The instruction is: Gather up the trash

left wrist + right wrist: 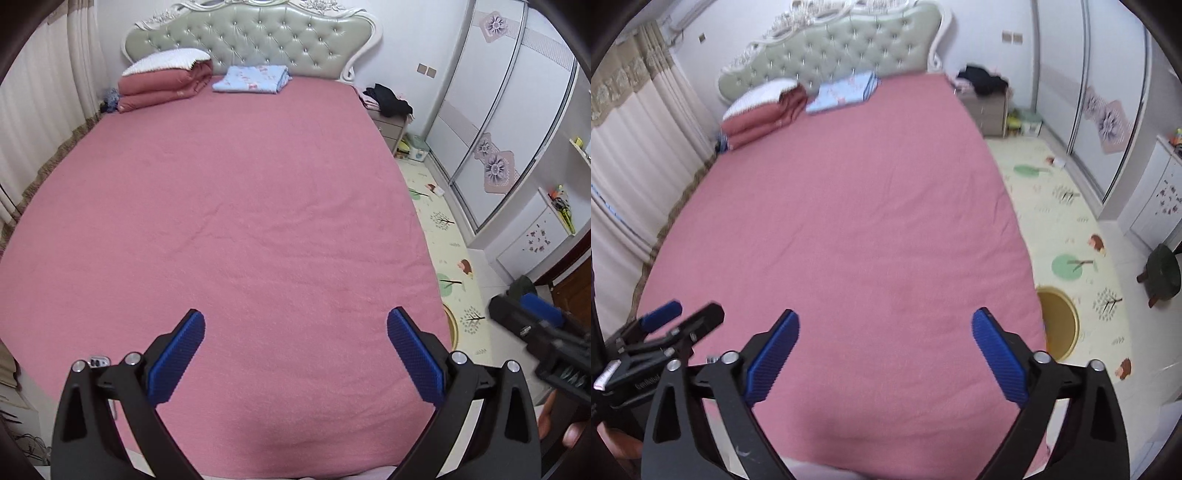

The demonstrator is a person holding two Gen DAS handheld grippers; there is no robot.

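Both grippers' fingers [413, 354] spread wide, empty, above the pink bed [229, 206]; apparently a bin [1058, 325] alongside.

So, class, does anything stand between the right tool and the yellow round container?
Nothing visible does. The right tool is open and empty over the bed; the yellow round container sits on the floor mat to its right, partly behind the bed's edge.
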